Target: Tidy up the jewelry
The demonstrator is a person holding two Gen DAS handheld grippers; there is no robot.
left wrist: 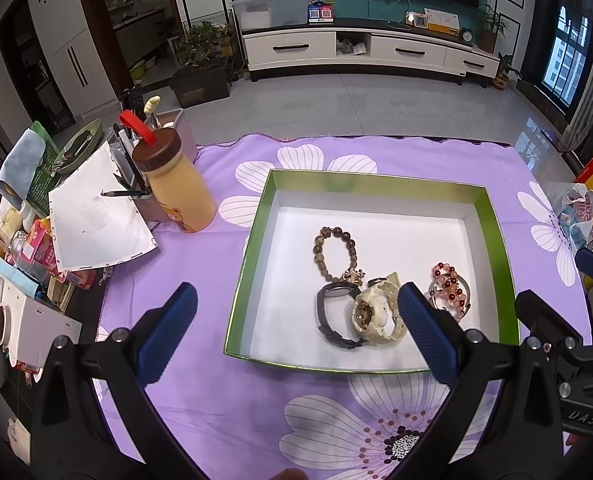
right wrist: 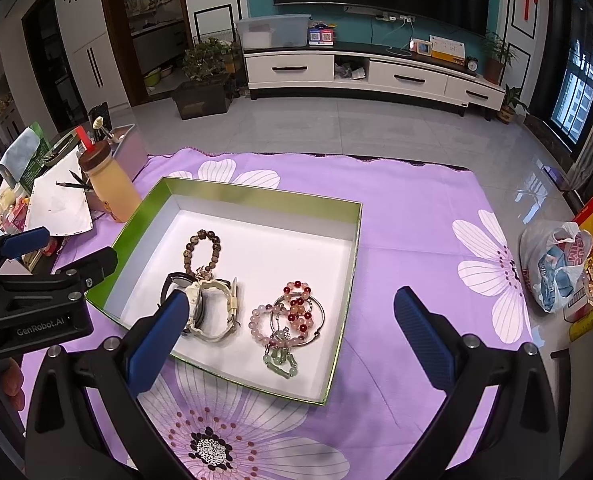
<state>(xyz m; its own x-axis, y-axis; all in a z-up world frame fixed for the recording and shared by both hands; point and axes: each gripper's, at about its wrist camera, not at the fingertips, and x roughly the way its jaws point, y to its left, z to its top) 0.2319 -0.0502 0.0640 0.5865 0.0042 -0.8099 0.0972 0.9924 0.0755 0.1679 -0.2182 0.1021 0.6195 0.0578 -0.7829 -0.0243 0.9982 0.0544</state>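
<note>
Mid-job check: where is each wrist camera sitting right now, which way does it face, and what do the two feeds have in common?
Left wrist: on the left hand-held gripper, open, aimed forward and down over the green box; its own blue fingers and part of the right hand-held gripper at the right edge show.
Right wrist: on the right hand-held gripper, open, further right, facing the same box; the left hand-held gripper and fingertips of a hand show.
Shared: box, cream watch, purple cloth, TV cabinet.
</note>
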